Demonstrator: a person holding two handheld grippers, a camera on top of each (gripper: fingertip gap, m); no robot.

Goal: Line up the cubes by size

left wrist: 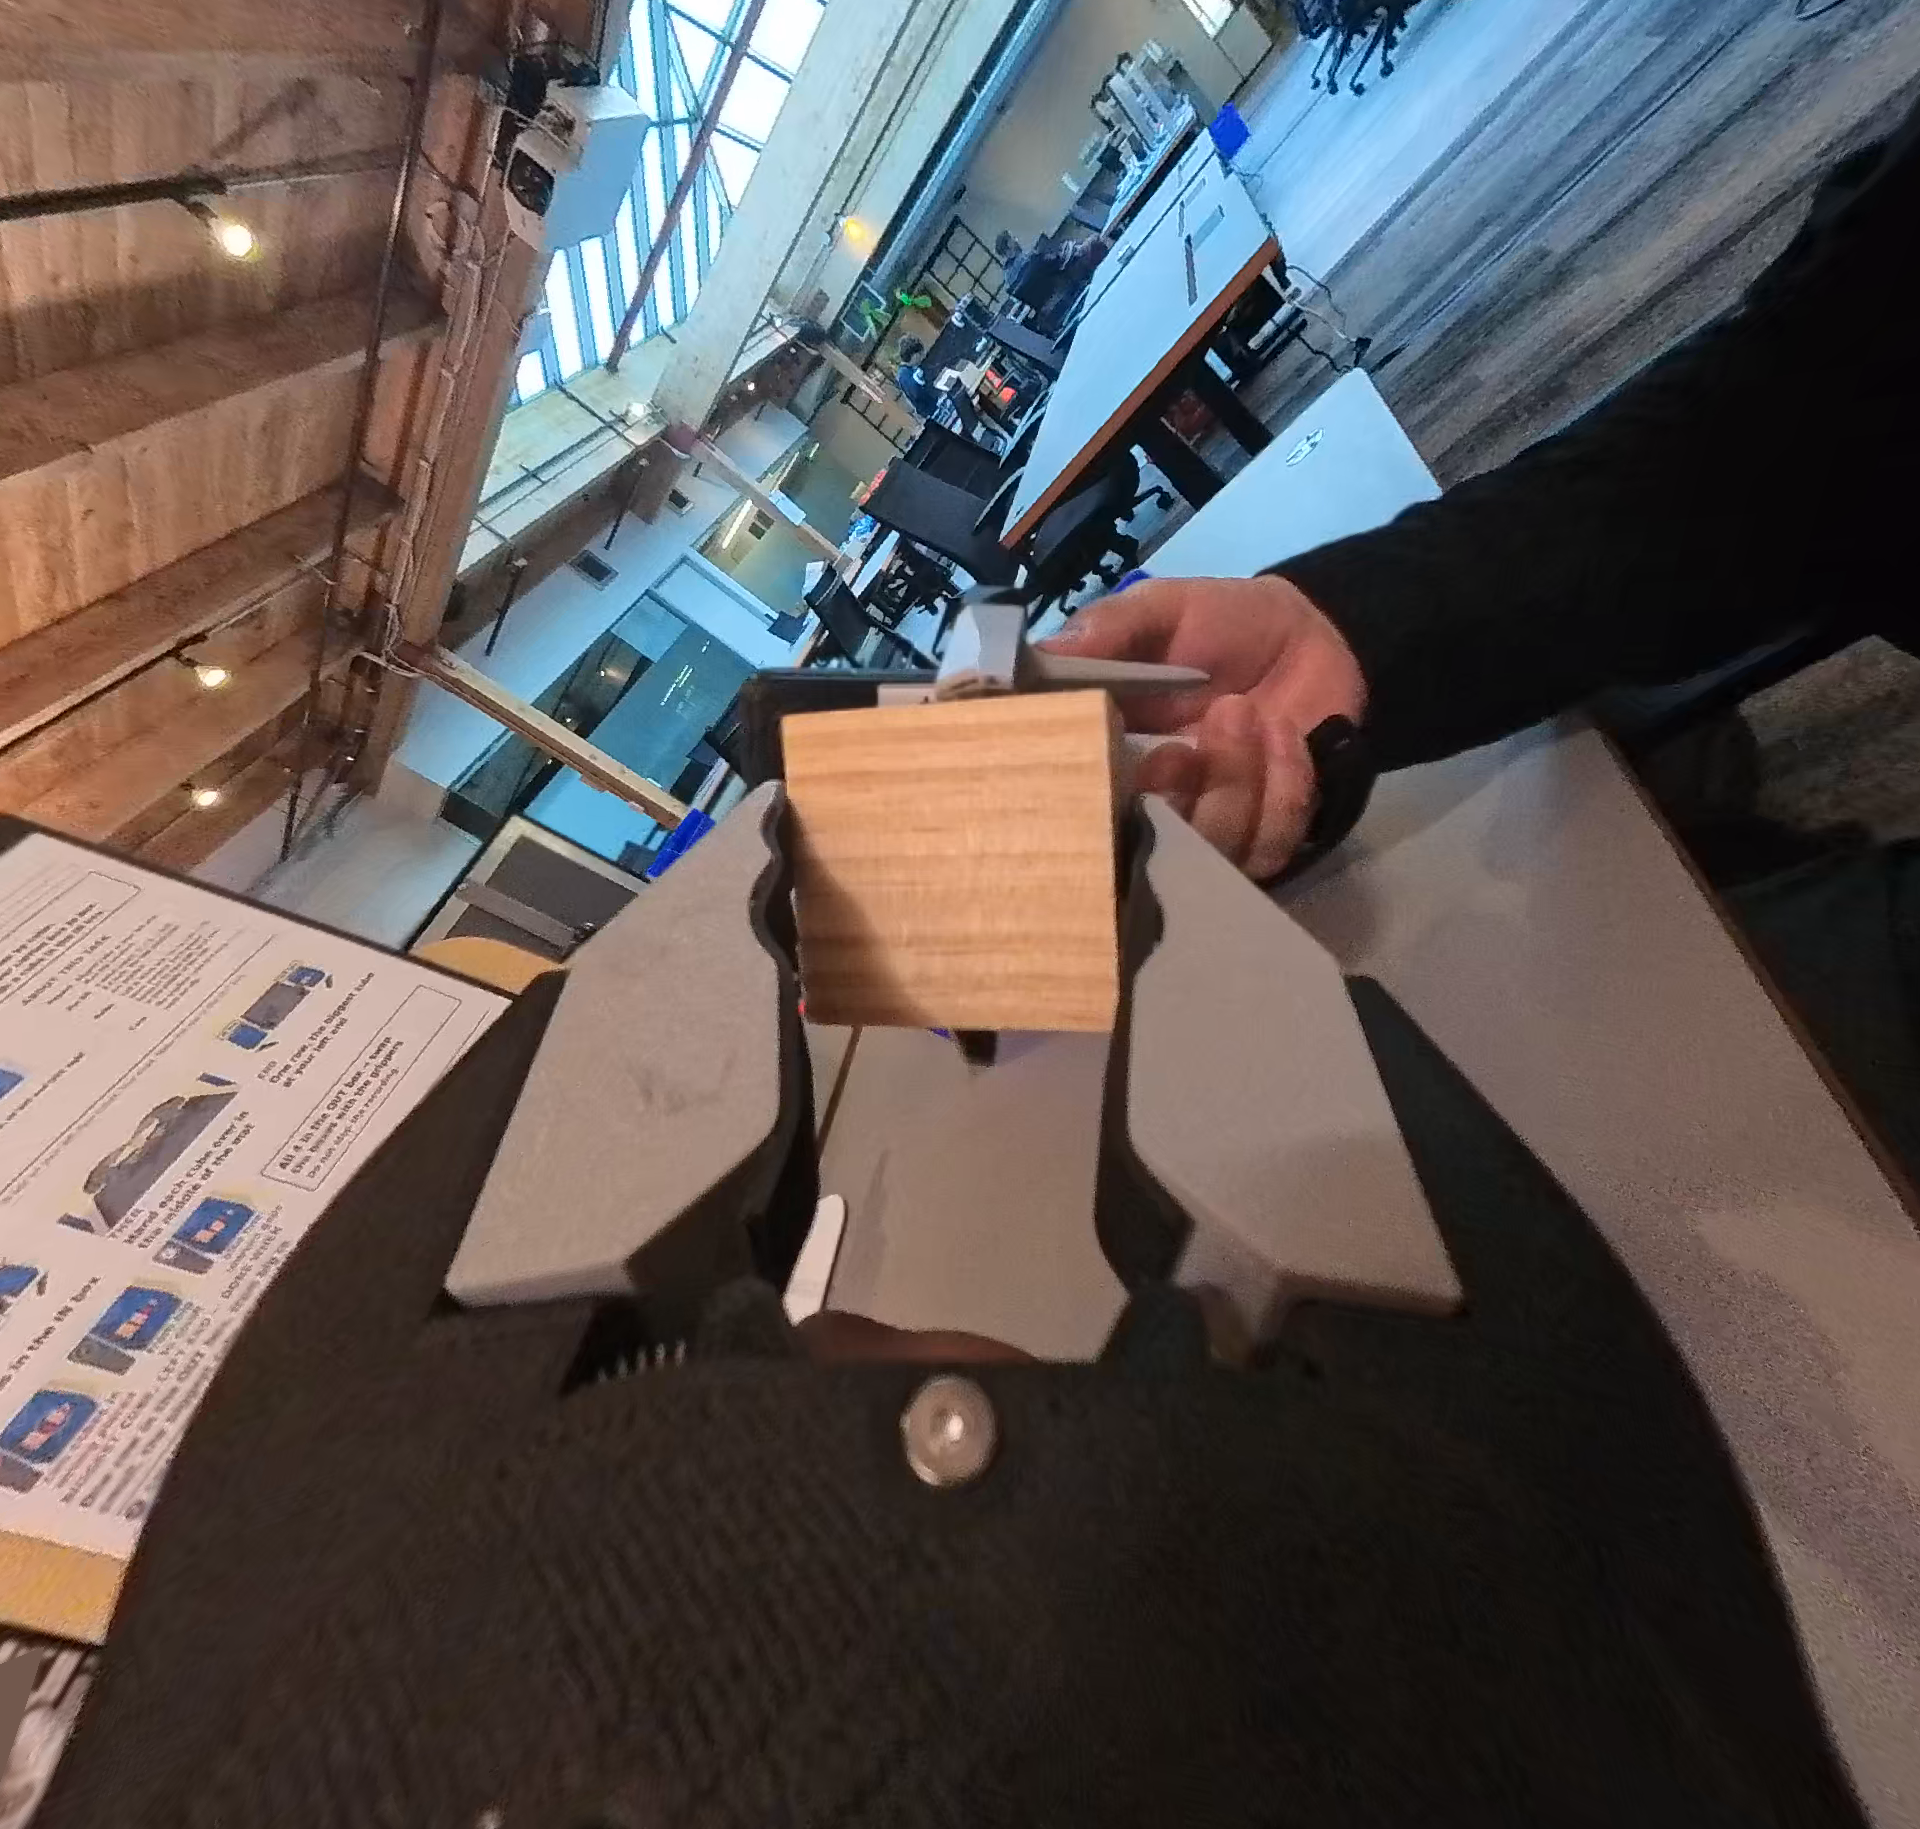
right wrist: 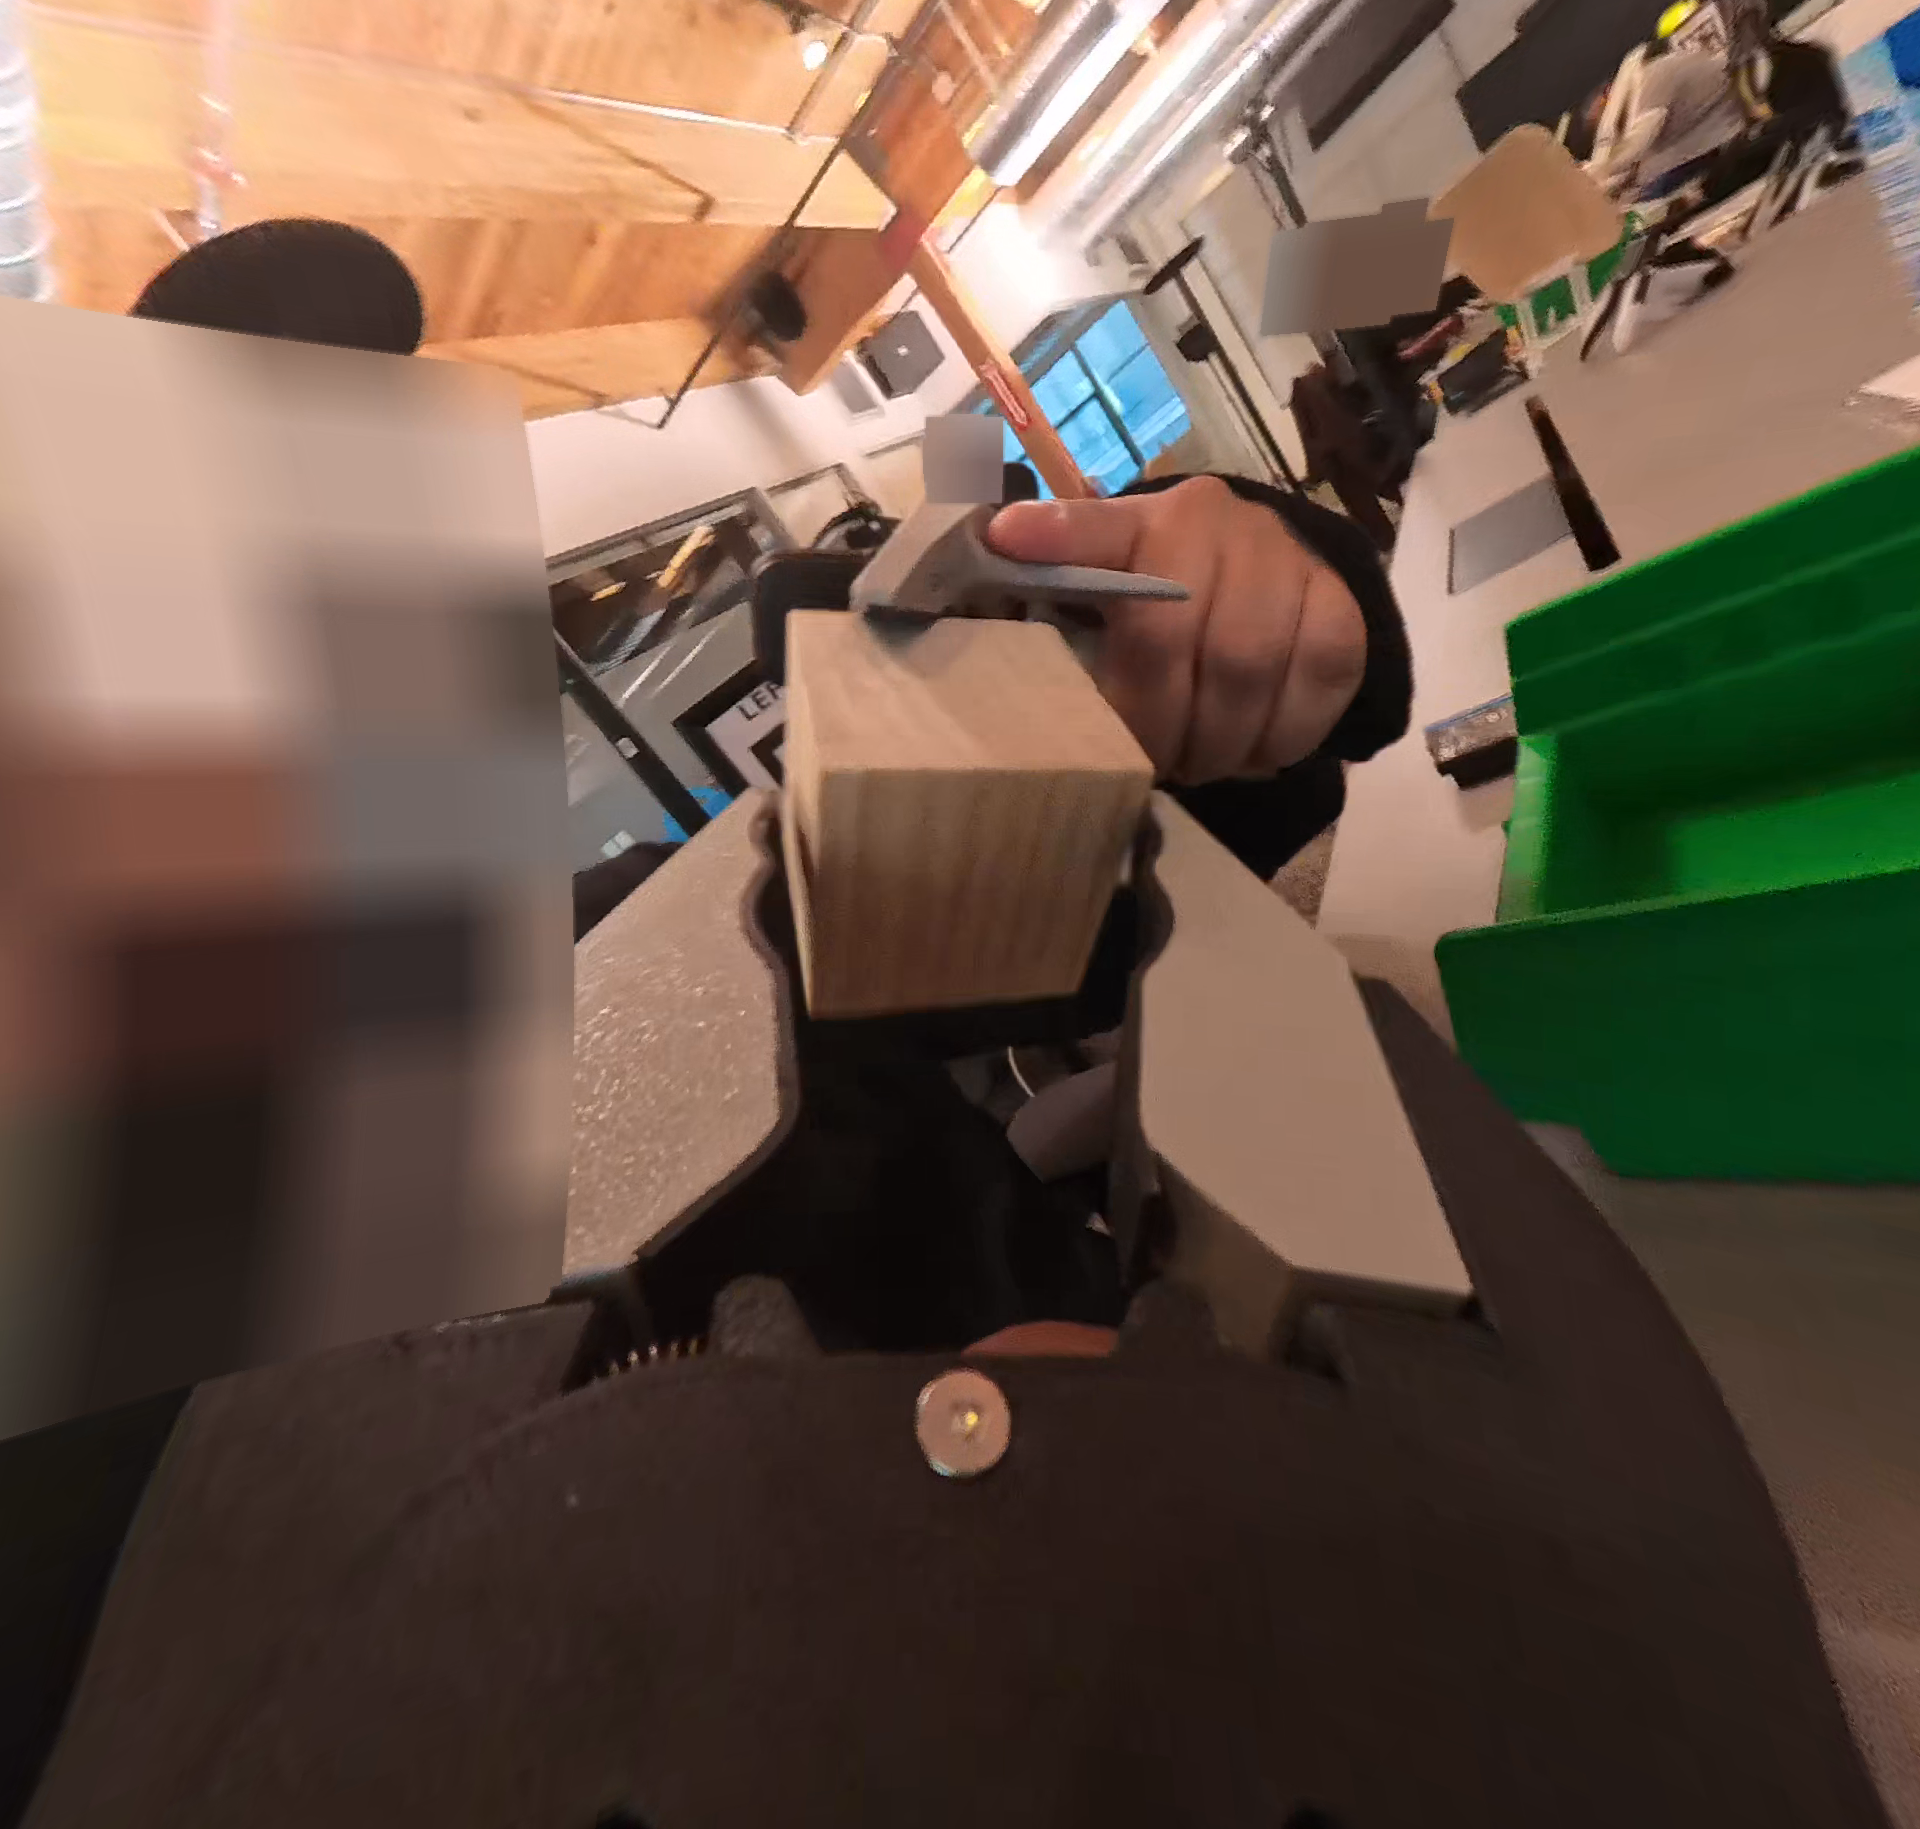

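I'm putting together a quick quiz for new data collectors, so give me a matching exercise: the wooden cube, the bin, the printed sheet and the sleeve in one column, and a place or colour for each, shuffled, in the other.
Column one
1. wooden cube
2. bin
3. printed sheet
4. sleeve

Column two
A. black
B. lying flat at the left edge of the left wrist view
C. between the fingers of the left gripper
D. green, at the right side of the right wrist view

Pairs: 1-C, 2-D, 3-B, 4-A

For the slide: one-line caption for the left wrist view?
Both grippers grip one wooden cube mid-handover: left gripper near, right gripper far, above the grey mat.
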